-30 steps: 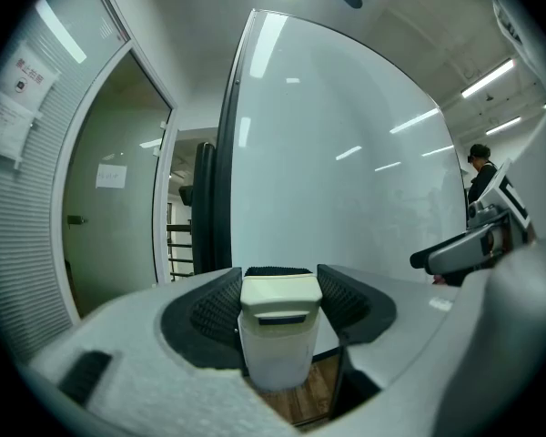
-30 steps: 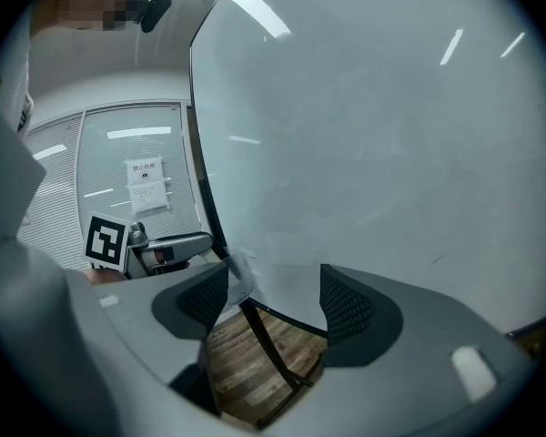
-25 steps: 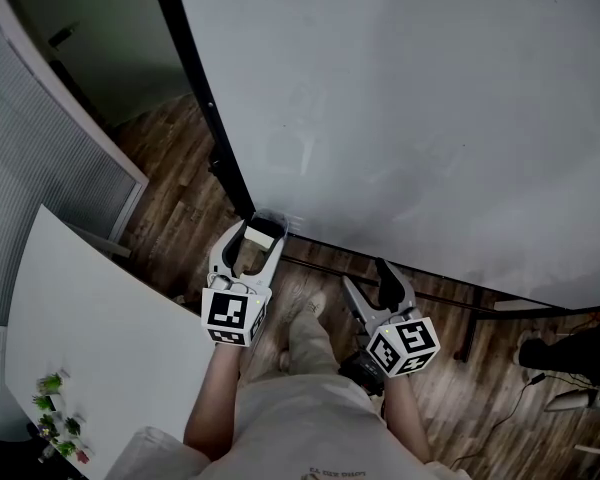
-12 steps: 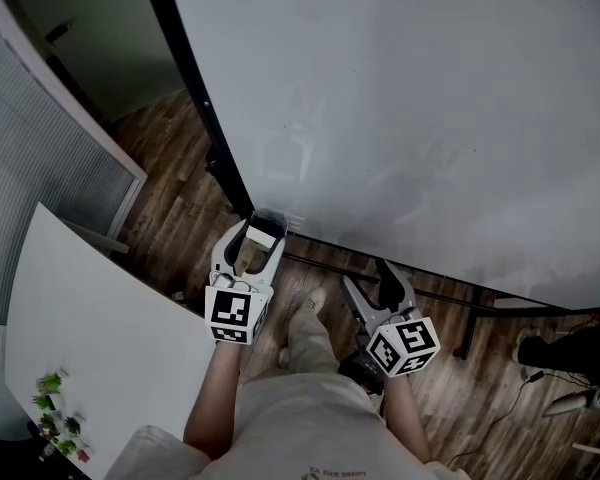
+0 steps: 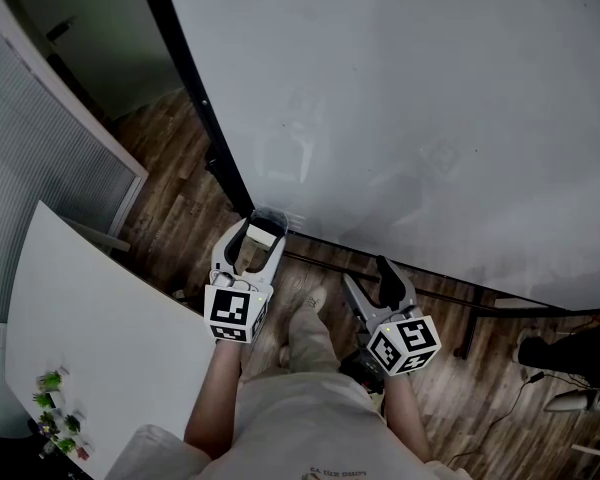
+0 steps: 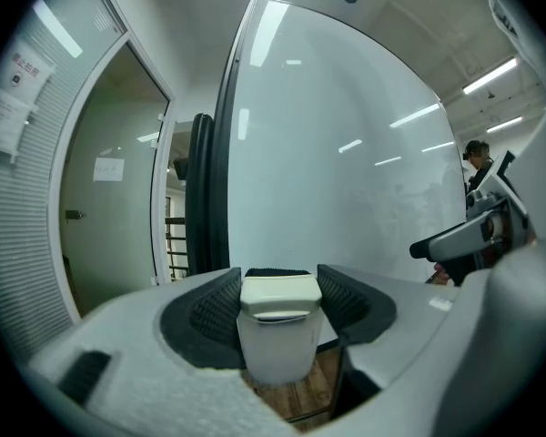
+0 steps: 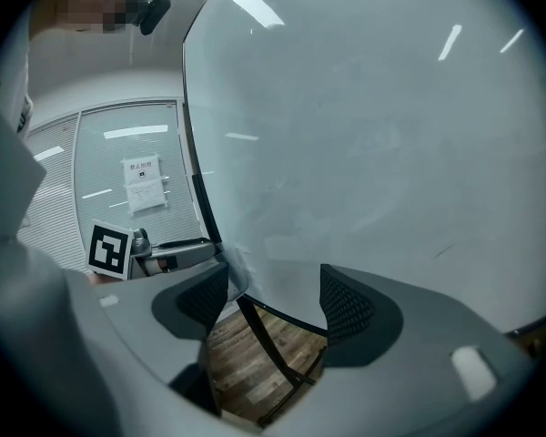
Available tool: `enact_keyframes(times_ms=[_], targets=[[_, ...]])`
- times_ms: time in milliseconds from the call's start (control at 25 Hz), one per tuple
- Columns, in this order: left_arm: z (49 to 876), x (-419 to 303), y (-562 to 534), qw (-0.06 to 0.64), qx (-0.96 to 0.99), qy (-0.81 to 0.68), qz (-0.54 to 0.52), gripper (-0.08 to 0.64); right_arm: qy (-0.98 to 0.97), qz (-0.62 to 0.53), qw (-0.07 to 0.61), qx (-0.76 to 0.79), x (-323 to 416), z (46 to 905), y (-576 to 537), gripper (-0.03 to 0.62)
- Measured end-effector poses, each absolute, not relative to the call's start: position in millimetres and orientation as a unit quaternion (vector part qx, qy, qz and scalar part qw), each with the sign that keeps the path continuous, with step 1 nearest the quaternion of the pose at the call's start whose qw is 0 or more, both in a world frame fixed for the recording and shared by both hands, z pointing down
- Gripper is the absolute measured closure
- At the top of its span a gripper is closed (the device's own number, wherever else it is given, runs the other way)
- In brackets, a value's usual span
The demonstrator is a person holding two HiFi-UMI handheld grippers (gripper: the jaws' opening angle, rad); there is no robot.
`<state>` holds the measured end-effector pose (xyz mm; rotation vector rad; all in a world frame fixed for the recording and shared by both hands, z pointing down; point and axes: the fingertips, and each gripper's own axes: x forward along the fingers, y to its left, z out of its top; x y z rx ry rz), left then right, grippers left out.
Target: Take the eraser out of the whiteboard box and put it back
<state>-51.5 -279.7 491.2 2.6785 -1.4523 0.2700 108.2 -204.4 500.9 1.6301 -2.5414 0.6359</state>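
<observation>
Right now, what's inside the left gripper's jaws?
The eraser, white, pinched between both pads of the left gripper, with its dark felt side facing away. The whiteboard stands behind it. The eraser's far face and whatever lies directly beyond it are covered.

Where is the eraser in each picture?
Head view: the eraser is lower left of centre, between the jaws of the left gripper, near the whiteboard's bottom corner.
Left gripper view: bottom centre, clamped between the jaws.
Right gripper view: cannot be made out; only the left gripper shows at the left.
Shared landmark: the big whiteboard shows in all three.
</observation>
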Motion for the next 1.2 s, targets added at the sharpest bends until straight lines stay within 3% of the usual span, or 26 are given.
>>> enact_keyframes(times_ms=[880, 1080, 1200], targets=[[440, -75, -225, 0.026, 0.874, -0.482, 0.053, 0.323, -0.844, 0.164, 0.01, 0.511, 84, 466, -169, 0.278], [437, -78, -203, 0.034, 0.878, -0.476, 0.044, 0.376, -0.848, 0.15, 0.011, 0.507, 71, 458, -158, 0.318], [433, -79, -193, 0.034, 0.879, -0.475, 0.039, 0.428, -0.844, 0.134, 0.016, 0.519, 70, 452, -153, 0.39]])
